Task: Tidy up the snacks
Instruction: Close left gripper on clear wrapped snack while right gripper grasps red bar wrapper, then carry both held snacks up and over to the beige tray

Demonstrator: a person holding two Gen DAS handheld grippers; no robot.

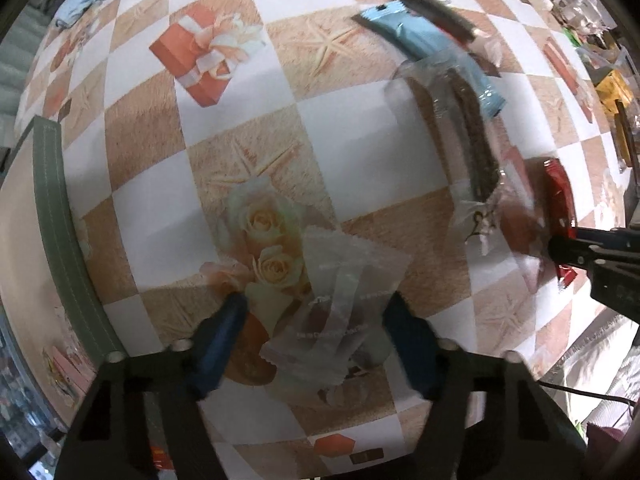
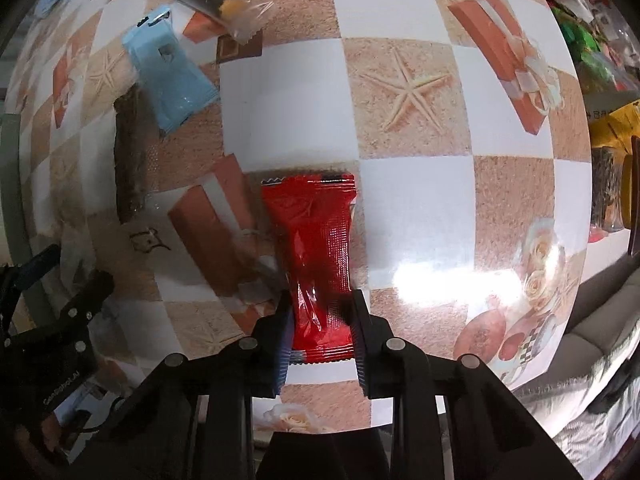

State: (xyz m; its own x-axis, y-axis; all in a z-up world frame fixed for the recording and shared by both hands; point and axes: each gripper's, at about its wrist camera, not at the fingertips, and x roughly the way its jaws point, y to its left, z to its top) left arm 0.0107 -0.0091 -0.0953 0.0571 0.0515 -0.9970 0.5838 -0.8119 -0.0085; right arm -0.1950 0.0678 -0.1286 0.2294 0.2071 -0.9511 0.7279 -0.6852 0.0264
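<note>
The right gripper (image 2: 320, 320) pinches a red snack packet (image 2: 316, 256) between its two fingers, which press against the packet's near end; the packet stretches forward over the checkered tablecloth (image 2: 420, 208). In the left wrist view the same red packet (image 1: 560, 208) shows at the right edge, held by the dark tool.

The left gripper (image 1: 316, 320) is spread wide, its blue-padded fingers (image 1: 224, 340) standing on either side of a translucent white wrapper (image 1: 340, 312) (whether they touch it cannot be told). Farther off lie a light blue packet (image 2: 168, 68), a clear packet with a dark bar (image 2: 130, 152) partly under it, and another clear-wrapped dark snack (image 2: 216, 4). A green-edged fabric bin (image 1: 60, 240) sits at the table's left side.
</note>
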